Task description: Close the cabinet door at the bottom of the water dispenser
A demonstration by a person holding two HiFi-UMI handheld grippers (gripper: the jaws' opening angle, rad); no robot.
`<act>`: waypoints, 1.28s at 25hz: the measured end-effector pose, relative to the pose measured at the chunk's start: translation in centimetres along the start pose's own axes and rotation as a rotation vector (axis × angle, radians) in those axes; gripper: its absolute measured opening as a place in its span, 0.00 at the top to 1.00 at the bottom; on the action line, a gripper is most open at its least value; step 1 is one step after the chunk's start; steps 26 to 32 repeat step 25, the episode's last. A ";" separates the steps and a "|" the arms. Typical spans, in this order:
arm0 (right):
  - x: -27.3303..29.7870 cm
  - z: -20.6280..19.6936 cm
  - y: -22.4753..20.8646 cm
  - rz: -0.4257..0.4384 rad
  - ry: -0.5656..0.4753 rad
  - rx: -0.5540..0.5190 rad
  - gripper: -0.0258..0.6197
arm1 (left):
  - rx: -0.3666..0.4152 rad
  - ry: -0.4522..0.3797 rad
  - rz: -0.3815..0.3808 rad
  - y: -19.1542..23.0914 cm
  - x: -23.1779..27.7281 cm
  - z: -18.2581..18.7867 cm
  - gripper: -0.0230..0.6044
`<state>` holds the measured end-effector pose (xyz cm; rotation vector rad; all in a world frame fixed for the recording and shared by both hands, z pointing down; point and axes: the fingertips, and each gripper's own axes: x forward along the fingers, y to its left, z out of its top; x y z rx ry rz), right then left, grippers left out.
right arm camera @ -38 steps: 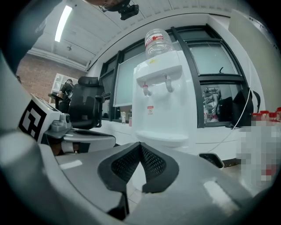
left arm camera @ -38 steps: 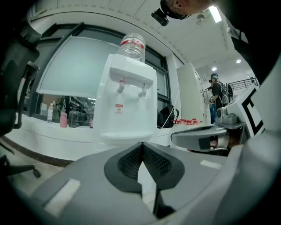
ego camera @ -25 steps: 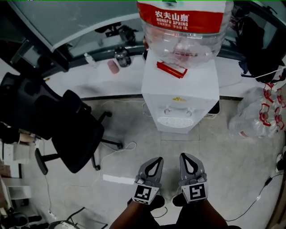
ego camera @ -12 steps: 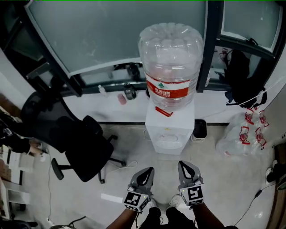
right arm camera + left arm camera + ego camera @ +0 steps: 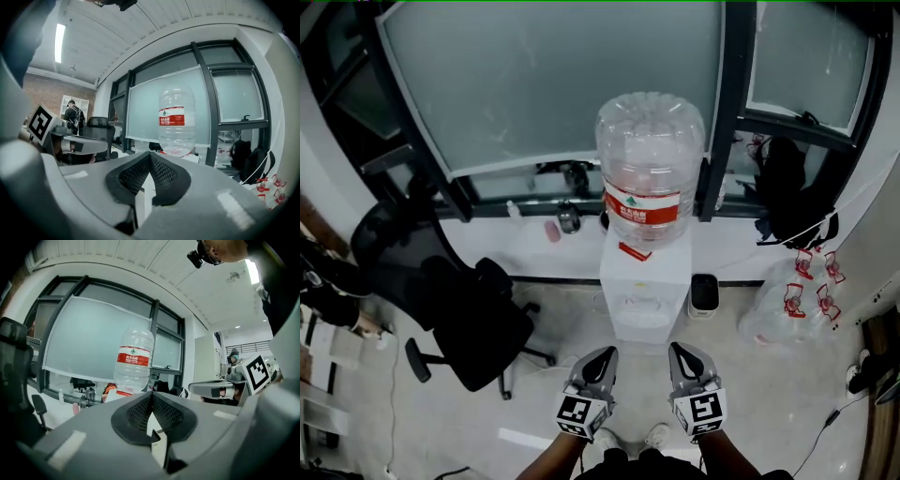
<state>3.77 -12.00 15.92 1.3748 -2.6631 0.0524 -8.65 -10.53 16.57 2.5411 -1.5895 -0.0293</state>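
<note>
The person is standing on the pale floor point(image 5: 769, 384) and is holding both grippers low in front of the body, side by side. The left gripper point(image 5: 602, 354) is pointing toward the water dispenser point(image 5: 643, 286). Its jaws are closed, with the tips touching and nothing between them. The right gripper point(image 5: 679, 352) is pointing the same way, and its jaws are also meeting at the tips and carrying nothing. Both grippers are apart from the dispenser and are not touching it.

The white dispenser is standing against a low white ledge point(image 5: 534, 251) under the frosted window. A large clear bottle point(image 5: 650, 159) with a red label is sitting upside down on top of it. The cabinet door at the bottom is not showing clearly in any view, so whether it is open or shut cannot be told.

A black office chair point(image 5: 464, 314) is standing to the left of the dispenser. A small black bin point(image 5: 704, 292) is standing just beside its right side, and a clear plastic bag point(image 5: 783, 309) is lying further to the right.
</note>
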 end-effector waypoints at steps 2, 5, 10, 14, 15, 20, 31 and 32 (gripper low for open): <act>-0.5 0.3 0.1 -0.009 -0.004 -0.013 0.96 | 0.002 -0.001 -0.004 -0.1 -0.3 0.1 0.93; -0.7 0.3 0.0 -0.025 -0.007 -0.019 0.96 | 0.001 -0.008 -0.004 0.0 -0.6 0.6 0.93; -0.8 2.3 -0.3 -0.048 -0.071 -0.014 0.96 | 0.013 -0.014 -0.015 0.6 -0.7 1.2 0.93; -1.2 3.2 -0.5 -0.066 -0.097 -0.018 0.96 | 0.028 -0.031 -0.015 1.0 -0.8 2.0 0.93; -1.3 3.4 -0.7 -0.073 -0.100 -0.019 0.96 | 0.030 -0.036 -0.018 0.9 -0.7 2.1 0.93; -1.8 3.6 -1.0 -0.094 -0.100 -0.025 0.96 | 0.029 -0.041 -0.025 0.5 -0.8 2.5 0.93; -2.2 3.7 -1.0 -0.099 -0.096 -0.027 0.96 | 0.063 -0.048 -0.016 0.4 -1.1 2.8 0.93; -2.2 3.7 -1.0 -0.099 -0.096 -0.027 0.96 | 0.063 -0.048 -0.016 0.4 -1.1 2.8 0.93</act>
